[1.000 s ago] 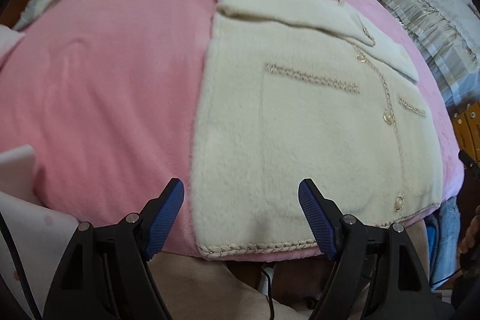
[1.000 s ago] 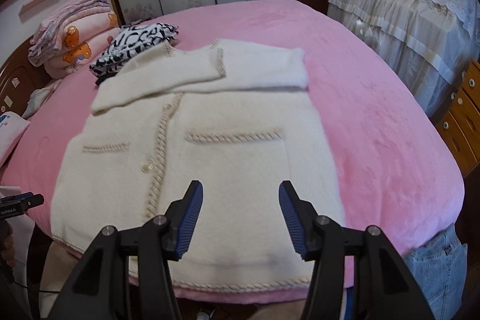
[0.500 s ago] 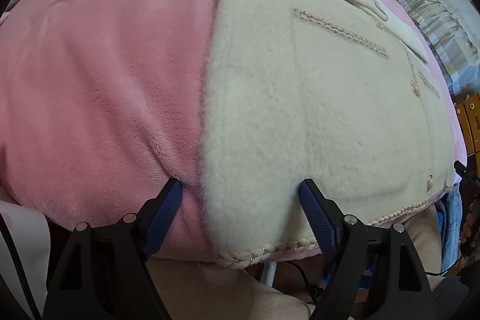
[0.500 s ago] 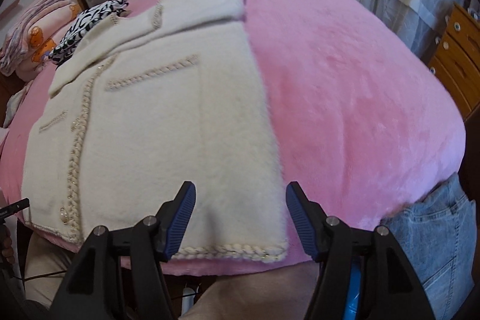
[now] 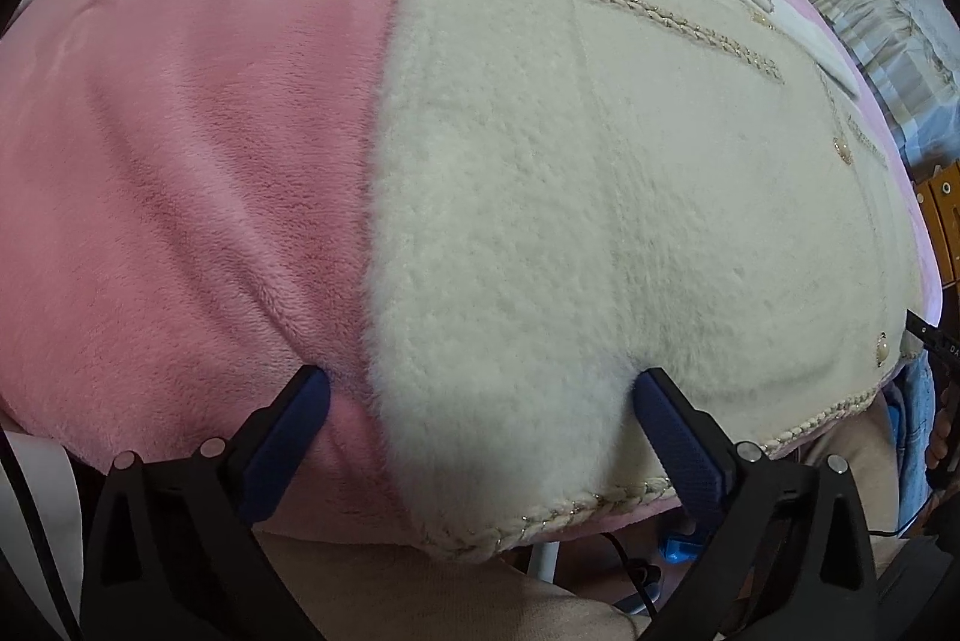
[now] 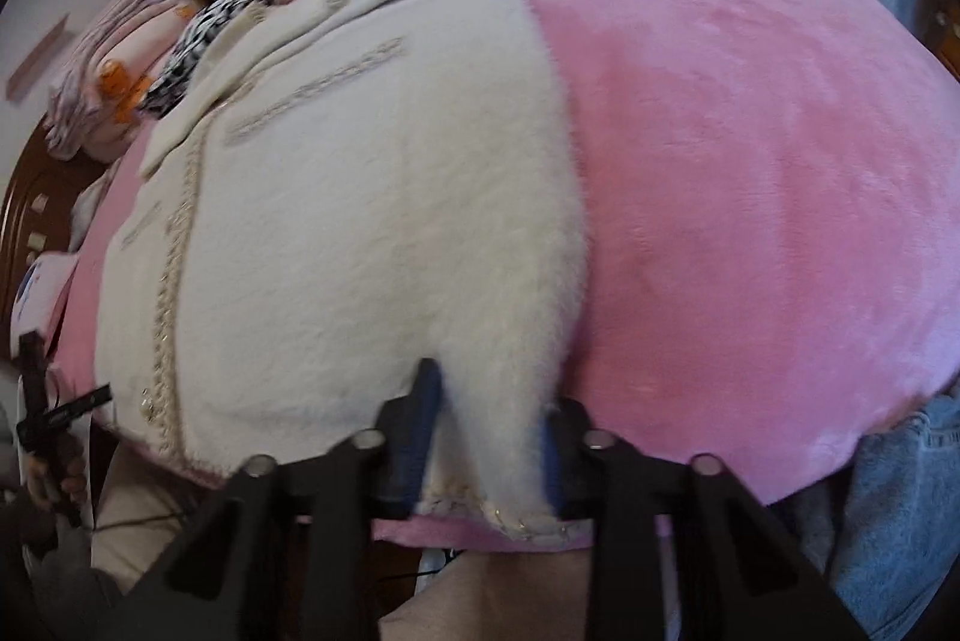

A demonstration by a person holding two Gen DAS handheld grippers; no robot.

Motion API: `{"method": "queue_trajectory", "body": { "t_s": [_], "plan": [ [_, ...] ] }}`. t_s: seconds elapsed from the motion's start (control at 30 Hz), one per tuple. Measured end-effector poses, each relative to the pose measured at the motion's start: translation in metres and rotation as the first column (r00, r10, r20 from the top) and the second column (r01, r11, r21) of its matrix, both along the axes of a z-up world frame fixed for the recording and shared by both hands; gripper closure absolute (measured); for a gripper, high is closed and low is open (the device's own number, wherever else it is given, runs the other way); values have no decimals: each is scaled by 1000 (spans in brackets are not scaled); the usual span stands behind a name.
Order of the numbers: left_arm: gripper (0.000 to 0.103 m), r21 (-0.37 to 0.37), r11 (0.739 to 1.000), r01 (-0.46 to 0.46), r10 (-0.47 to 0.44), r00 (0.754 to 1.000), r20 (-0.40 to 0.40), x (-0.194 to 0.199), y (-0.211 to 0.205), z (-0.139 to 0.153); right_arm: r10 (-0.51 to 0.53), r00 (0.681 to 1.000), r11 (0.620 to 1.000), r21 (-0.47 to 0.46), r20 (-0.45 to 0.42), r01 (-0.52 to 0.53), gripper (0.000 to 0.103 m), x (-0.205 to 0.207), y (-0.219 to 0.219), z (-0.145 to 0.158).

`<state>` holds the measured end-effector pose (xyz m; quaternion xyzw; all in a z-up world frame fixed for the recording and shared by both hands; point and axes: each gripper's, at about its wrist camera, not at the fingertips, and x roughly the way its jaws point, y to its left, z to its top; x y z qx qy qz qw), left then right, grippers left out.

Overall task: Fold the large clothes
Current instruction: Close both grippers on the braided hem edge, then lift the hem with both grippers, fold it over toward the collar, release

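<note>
- The fluffy cream buttoned cardigan [image 5: 600,197] lies flat on the plush pink bedspread [image 5: 180,161].
- The left gripper [image 5: 480,395] straddles its hem corner, jaws spread.
- The right gripper [image 6: 489,416] pinches the opposite corner.
- Likely step: gripping the hem; next, the left must close, then both lift.

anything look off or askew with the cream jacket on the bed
Nothing stands out. The fluffy cream jacket lies flat on the pink plush blanket, sleeves folded across its top. Only the hem corner bunches where the right claw pinches it.
</note>
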<state>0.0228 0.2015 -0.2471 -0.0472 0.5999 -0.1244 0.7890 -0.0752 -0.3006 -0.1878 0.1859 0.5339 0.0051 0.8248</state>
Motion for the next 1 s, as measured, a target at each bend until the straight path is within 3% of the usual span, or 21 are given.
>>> {"method": "queue_trajectory", "body": {
  "t_s": [0.27,0.37,0.5,0.57,0.63,0.7,0.77,0.8,0.87,1.0],
  "plan": [
    [2,-4,1000,-2,2,1000,-5,-1,-3,-3,37,999,999,-32,-16,-37,74,6,5,-7],
    [10,-5,1000,-4,4,1000,-14,1,0,-1,39,999,998,-46,-13,-39,73,10,9,-8],
    [35,16,1000,25,-25,999,-21,-1,-13,4,38,999,998,-48,-13,-39,75,11,9,-9],
    [45,35,999,36,-35,999,-28,-2,-18,7,48,999,997,-63,-17,-49,81,12,10,-8],
    [70,46,997,54,-52,998,-34,-3,-24,9,62,998,994,-85,-23,-64,89,14,16,-6],
    [90,32,997,74,-72,996,-47,-3,-28,14,66,997,992,-107,-32,-69,91,17,22,-2],
    [92,29,996,79,-77,996,-52,-3,-31,19,62,997,992,-112,-35,-66,92,17,23,3],
    [93,9,997,75,-74,996,-52,-3,-30,22,58,998,993,-103,-33,-61,92,16,23,6],
    [94,-107,993,50,-56,997,-59,-2,-23,29,51,999,997,-65,-20,-52,92,13,19,15],
    [94,-275,961,33,-37,999,-6,-2,-23,61,47,998,999,15,48,-48,92,6,11,46]
  ]
}}
